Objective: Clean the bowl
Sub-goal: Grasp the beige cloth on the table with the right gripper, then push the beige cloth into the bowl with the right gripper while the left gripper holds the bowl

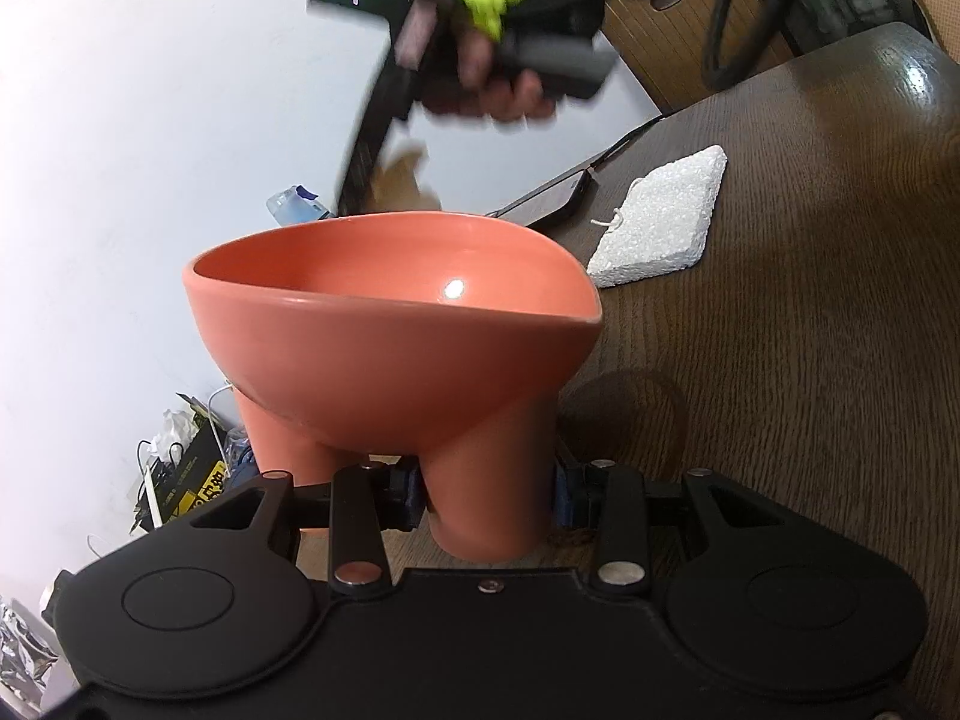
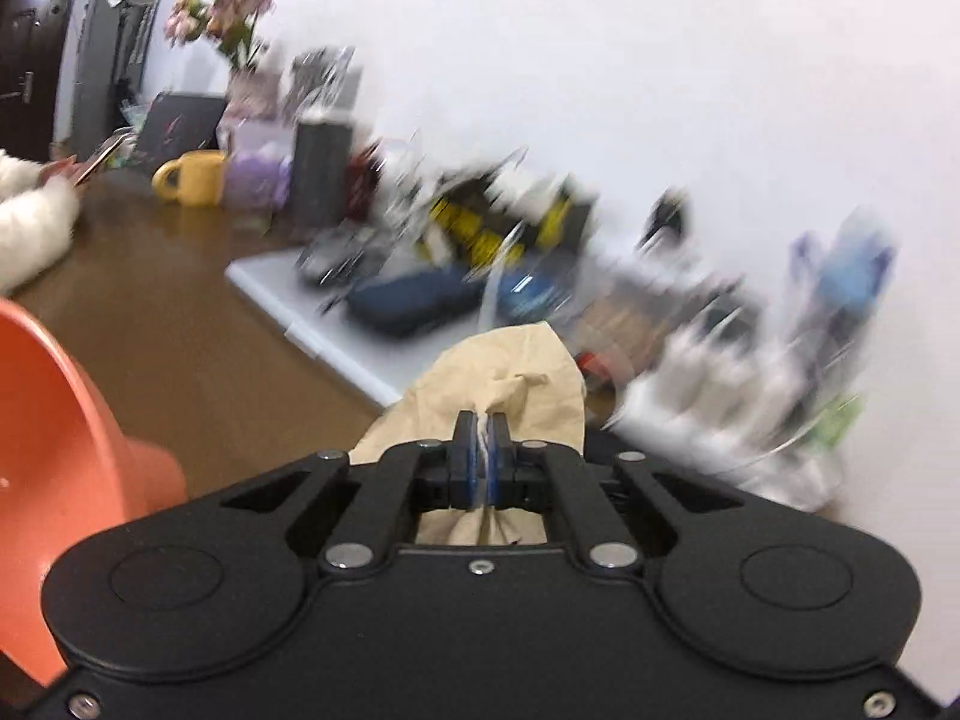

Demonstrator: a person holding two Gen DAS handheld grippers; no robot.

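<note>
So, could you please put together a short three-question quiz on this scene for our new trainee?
1. True or false: the left tongs are closed on a leg of the orange bowl.
2. What do the right tongs grip? A) the white sponge B) a beige paper towel C) the yellow mug
3. Fill in: the white sponge lies on the wooden ___, apart from the bowl.

Key: 1 true; 2 B; 3 table.
</note>
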